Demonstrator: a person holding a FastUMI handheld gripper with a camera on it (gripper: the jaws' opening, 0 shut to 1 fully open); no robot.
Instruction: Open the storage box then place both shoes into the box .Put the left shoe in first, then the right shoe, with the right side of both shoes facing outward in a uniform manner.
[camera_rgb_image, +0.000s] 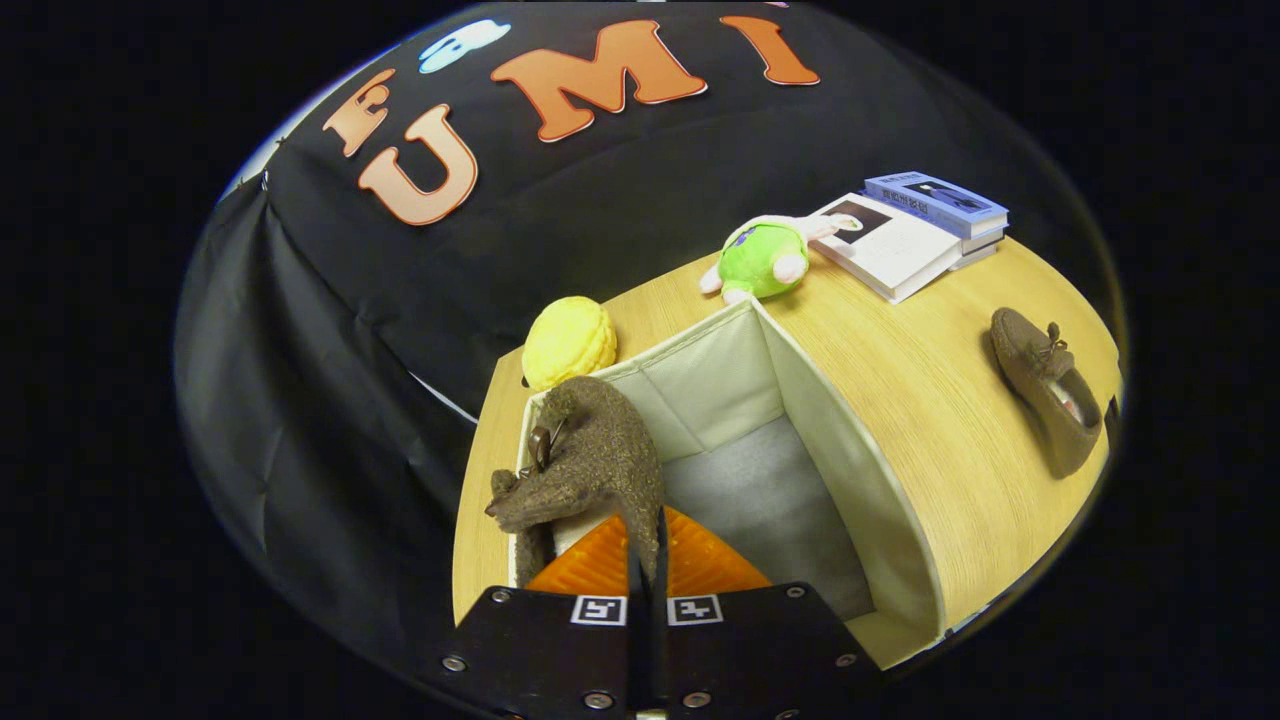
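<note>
My gripper (647, 555) is shut on the heel edge of a brown felt shoe (585, 455), which hangs over the left wall of the open cream fabric storage box (850, 460). The shoe's toe points away from the fingers and its lace bow shows on its left side. The box has no lid on it and its grey floor lies bare just ahead of the fingers. A second brown shoe (1045, 390) lies on the wooden table to the right of the box, well apart from it, opening towards the table's near edge.
A yellow plush toy (570, 342) sits right behind the box's far left corner. A green plush toy (765, 258) lies behind the box's far corner. Beyond it, books (905, 235) are stacked at the table's back. The wooden table (930, 400) ends close behind the second shoe.
</note>
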